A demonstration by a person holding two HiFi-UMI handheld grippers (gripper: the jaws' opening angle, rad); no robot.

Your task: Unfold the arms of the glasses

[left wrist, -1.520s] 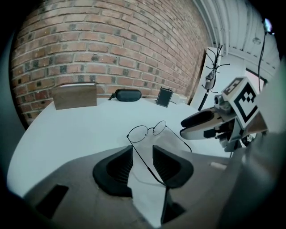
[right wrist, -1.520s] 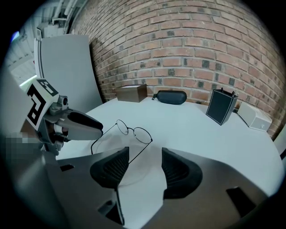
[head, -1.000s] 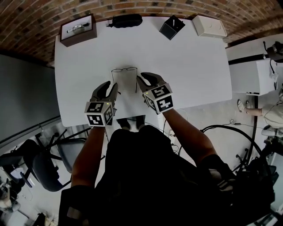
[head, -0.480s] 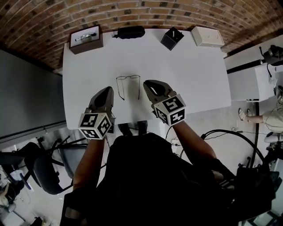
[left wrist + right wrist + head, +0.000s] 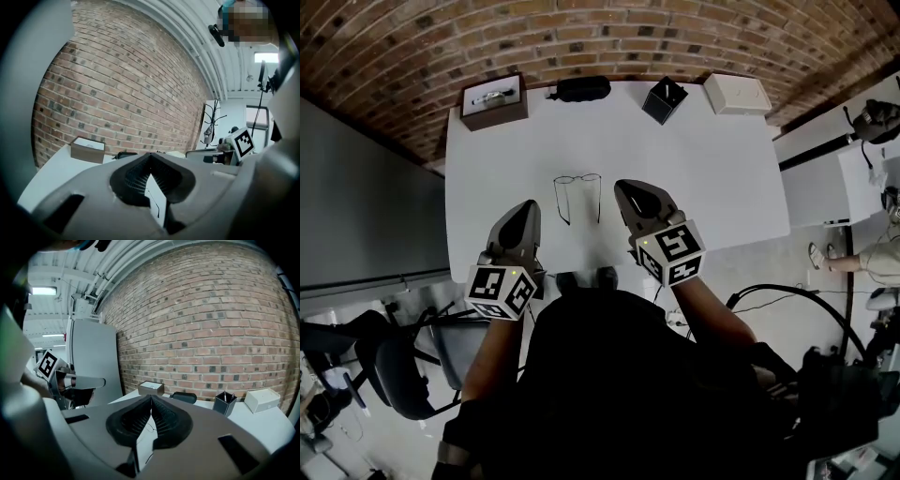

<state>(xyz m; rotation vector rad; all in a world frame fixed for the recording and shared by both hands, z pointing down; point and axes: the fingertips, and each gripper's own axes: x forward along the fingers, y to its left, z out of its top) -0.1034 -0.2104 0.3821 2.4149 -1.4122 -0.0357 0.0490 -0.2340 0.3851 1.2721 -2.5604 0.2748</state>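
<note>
The thin wire-framed glasses [image 5: 577,195] lie on the white table [image 5: 703,169] with both arms swung out toward me. My left gripper [image 5: 525,208] hovers to their near left, shut and holding nothing. To the near right hovers my right gripper [image 5: 626,187], also shut and empty. Neither touches the glasses. In the left gripper view the jaws [image 5: 150,157] meet tip to tip, pointing almost level at the brick wall. The right gripper view shows the same closed tips [image 5: 151,399], with a sliver of wire frame [image 5: 151,428] showing below them.
Along the table's far edge stand a brown box [image 5: 492,98] with a small item in it, a black case [image 5: 583,88], a black pen holder [image 5: 665,98] and a white box [image 5: 737,92]. A brick wall [image 5: 211,324] rises behind. A chair [image 5: 394,356] stands at my lower left.
Both grippers have closed and risen off the table, drawing back from the ends of the glasses' arms. The glasses stay where they lay, arms spread.
</note>
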